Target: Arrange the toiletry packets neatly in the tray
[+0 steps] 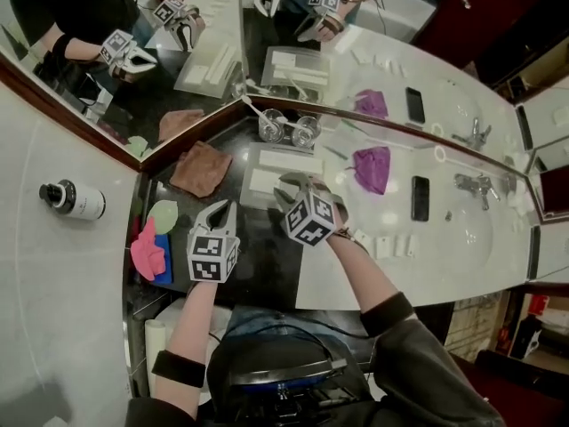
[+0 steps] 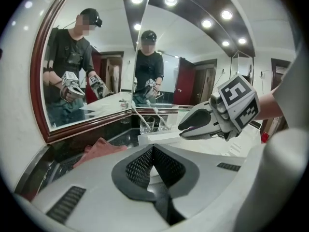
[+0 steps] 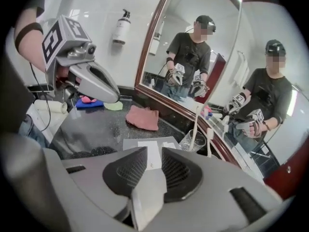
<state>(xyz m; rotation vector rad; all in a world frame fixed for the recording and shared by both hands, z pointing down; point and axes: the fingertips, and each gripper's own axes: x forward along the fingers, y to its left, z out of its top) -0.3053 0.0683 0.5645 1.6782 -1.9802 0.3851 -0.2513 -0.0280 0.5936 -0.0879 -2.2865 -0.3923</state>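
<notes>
packet (image 3: 147,197) pinched in right gripper (image 3: 153,152), hovering over tray (image 3: 129,143), prob to line it up w/ ones inside; left gripper (image 2: 153,150) closed empty, parked left, clear.

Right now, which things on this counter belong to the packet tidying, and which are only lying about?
Job: tray, laid packets, held packet in the right claw, loose packets.
Lying about: towel, two glasses, purple cloth, phone, bottle.

The cloth (image 1: 201,168) lies left of the tray (image 1: 252,154), two glasses (image 1: 272,125) behind it.
</notes>
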